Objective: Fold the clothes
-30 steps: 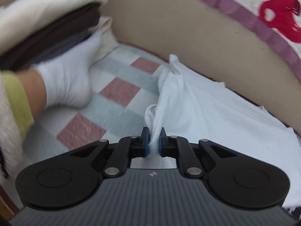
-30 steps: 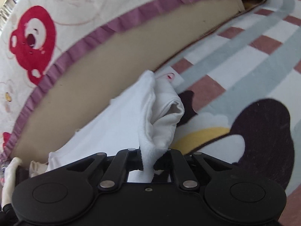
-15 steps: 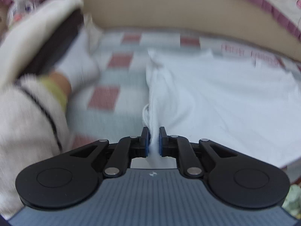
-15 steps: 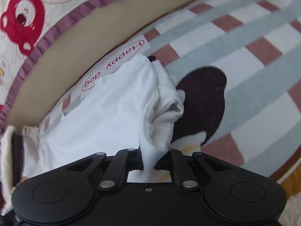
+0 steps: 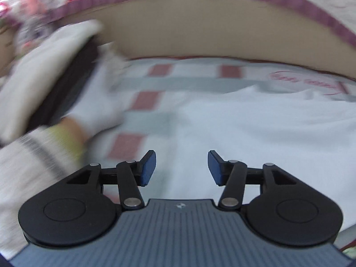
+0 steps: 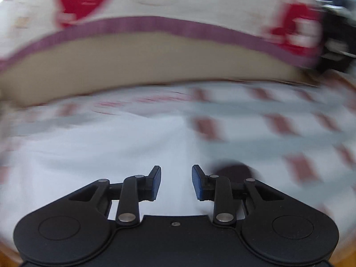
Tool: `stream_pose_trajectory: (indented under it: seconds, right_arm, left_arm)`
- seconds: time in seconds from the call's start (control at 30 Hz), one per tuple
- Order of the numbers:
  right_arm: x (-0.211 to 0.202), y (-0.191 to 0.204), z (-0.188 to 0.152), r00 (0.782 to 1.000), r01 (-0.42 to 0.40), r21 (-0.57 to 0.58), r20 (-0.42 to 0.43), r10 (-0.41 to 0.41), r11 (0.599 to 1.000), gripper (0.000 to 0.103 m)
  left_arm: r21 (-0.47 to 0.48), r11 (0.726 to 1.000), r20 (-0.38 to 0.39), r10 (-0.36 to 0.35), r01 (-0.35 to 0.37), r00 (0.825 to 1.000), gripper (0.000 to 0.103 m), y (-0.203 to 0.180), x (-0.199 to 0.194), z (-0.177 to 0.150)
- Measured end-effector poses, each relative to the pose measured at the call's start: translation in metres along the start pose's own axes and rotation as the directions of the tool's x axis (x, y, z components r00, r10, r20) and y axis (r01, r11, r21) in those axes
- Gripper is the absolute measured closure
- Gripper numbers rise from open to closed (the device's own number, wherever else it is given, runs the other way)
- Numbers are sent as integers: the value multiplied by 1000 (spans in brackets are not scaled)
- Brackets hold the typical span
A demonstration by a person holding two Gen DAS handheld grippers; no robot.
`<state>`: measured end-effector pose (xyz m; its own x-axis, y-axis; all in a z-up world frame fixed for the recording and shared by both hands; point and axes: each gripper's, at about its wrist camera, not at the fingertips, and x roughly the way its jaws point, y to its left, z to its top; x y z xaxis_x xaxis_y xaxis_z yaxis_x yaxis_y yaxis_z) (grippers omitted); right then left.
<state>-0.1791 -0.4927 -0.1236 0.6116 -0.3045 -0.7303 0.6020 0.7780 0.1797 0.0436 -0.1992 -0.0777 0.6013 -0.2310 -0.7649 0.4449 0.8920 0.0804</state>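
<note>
A white garment [image 5: 255, 129] lies spread flat on a checked mat [image 5: 146, 100]. My left gripper [image 5: 181, 168] hovers above the garment's left edge; its jaws are opening and nothing is between the blue pads. In the right wrist view the same white garment [image 6: 100, 155] fills the lower left. Over its right edge my right gripper [image 6: 176, 182] hangs with jaws opening and no cloth between them. Both views are blurred by motion.
A person's foot in a white sock [image 5: 98, 102] and a fuzzy sleeve [image 5: 29, 162] sit at the left. A beige mattress side [image 5: 200, 26] with purple trim bounds the mat at the back. A dark cartoon shape [image 6: 231, 172] shows on the mat beside the garment.
Both grippers let go of the white cloth they pinched, opened, and lifted away. The garment now lies flat. Both views rolled toward level.
</note>
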Motion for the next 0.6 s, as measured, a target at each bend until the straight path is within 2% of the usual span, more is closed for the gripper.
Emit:
stream_pose_trajectory:
  seconds: [0.03,0.07,0.13,0.2,0.3,0.37,0.43,0.5,0.53,0.6]
  right_arm:
    - [14,-1,14,994,-108,-15,-32,108,994,72]
    - [28,-2,26,983,-175,-21,-56,174,984,72]
    - [53,-4,46,972,-223,-39,-83,220,974,72]
    - [78,-5,65,960,-265,-56,-110,258,963,70]
    - [106,-4,70,966,-247,-62,-91,241,967,68]
    - [122,9,60,969,-238,-104,-84,230,966,67]
    - [133,29,50,981,-194,-249,-60,185,949,67]
    - [144,40,42,987,-159,-370,-25,161,915,67]
    - [149,41,39,985,-169,-397,-30,171,902,67]
    - [158,31,39,960,-278,-342,-124,250,898,67]
  left_arm:
    - [3,999,-10,-39,39,999,52,-11,6,9]
    - [3,997,-13,-80,80,997,52,-22,12,17]
    - [27,991,-19,-128,128,992,52,-46,23,31]
    - [83,986,-21,-140,141,990,52,-73,35,40]
    - [152,978,-28,-140,143,990,52,-112,54,41]
    - [121,978,-61,-161,168,985,52,-122,68,35]
    - [64,979,-80,-187,192,979,52,-124,78,29]
    - [16,982,-90,-185,187,979,52,-122,84,22]
    - [-4,985,-95,-172,172,981,52,-120,87,18]
    - [-35,989,-105,-147,144,984,52,-115,90,11]
